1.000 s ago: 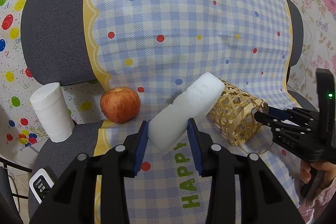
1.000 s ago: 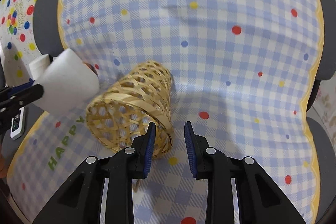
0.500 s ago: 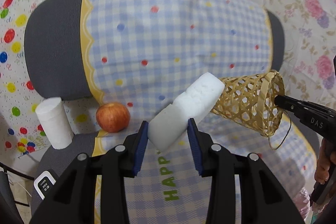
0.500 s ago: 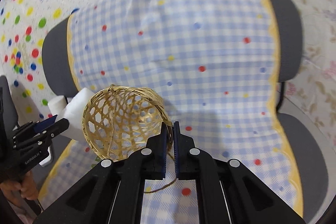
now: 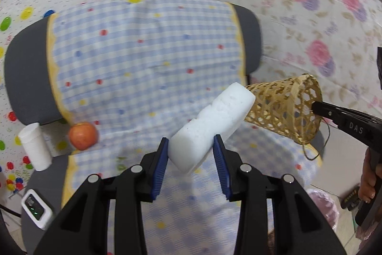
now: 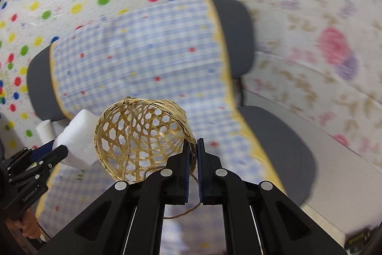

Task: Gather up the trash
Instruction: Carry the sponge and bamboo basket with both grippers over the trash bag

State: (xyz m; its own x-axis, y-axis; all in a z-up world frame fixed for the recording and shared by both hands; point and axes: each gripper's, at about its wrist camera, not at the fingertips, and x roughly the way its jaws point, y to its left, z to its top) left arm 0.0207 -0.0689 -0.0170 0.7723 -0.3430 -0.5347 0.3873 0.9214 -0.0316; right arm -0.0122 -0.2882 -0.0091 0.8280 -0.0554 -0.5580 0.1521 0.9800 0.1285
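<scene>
Filling most of both views is a grey office chair (image 5: 26, 78) draped with a blue checked cloth (image 5: 143, 51), with patterned sheets hung on the walls behind it. Held in the air above the seat on the right is a woven bamboo basket (image 5: 281, 109), lying on its side; the right gripper (image 6: 193, 154) has its jaws nearly together, pinching the basket's rim. Just left of it, touching or almost touching its closed end, is a white foam block (image 5: 214, 118), clamped at a moderate width between the blue pads of the left gripper (image 5: 191, 159). On the far left of the seat rest an apple (image 5: 83, 132) and a white paper roll (image 5: 35, 147), untouched. By my reading the collecting is partway: two pieces are lifted but not yet dropped anywhere. A pink-lined bin (image 5: 322, 207) shows low on the right, a likely destination.
</scene>
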